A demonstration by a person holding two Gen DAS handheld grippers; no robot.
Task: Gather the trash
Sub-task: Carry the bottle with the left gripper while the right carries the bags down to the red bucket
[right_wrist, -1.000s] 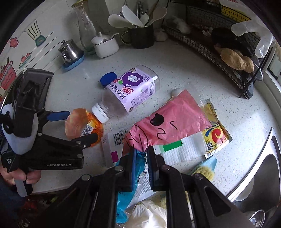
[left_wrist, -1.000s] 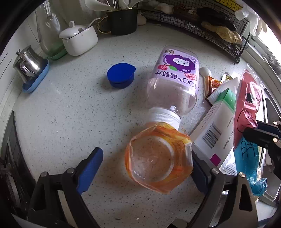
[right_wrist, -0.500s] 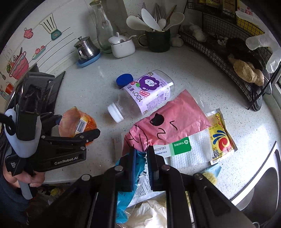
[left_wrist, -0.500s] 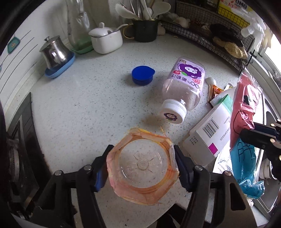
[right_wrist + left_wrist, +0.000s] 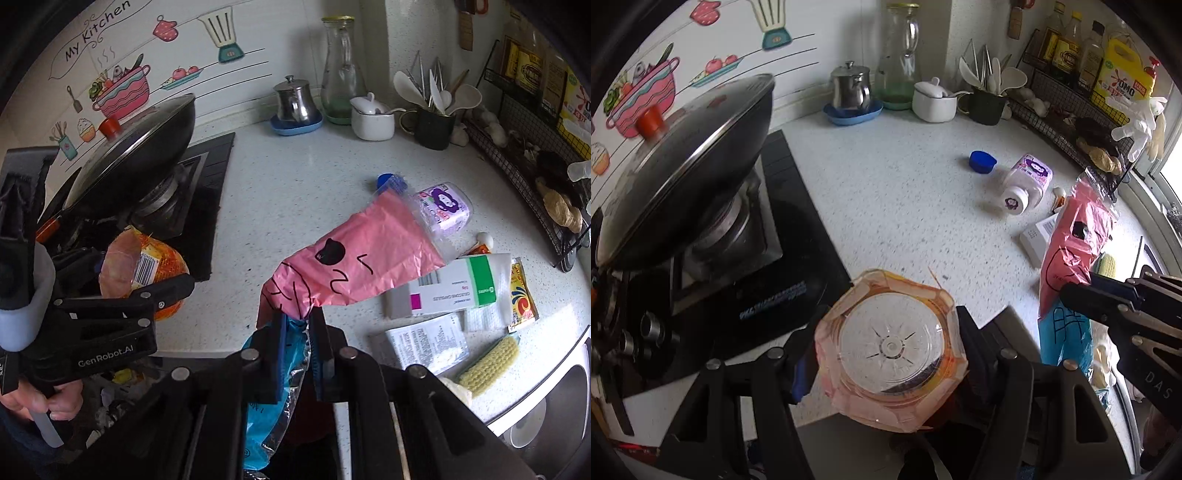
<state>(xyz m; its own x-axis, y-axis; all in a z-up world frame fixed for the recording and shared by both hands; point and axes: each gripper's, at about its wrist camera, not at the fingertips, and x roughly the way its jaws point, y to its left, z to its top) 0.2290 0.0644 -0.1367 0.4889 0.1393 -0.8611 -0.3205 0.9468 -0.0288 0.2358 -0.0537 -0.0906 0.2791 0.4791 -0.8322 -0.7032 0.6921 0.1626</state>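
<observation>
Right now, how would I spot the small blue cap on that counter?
Find the white speckled counter right of the stove. Near its middle lies a clear bottle with a purple label. The blue cap sits just beyond it, the only solid blue round piece there.

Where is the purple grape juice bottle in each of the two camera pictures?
Left wrist view: the purple juice bottle lies on its side on the counter, upper right, white cap towards the camera, right of the blue lid.
Right wrist view: the bottle is right of centre, partly hidden behind the pink bag.
Shared landmark: the blue lid beside the bottle shows in both views.
</observation>
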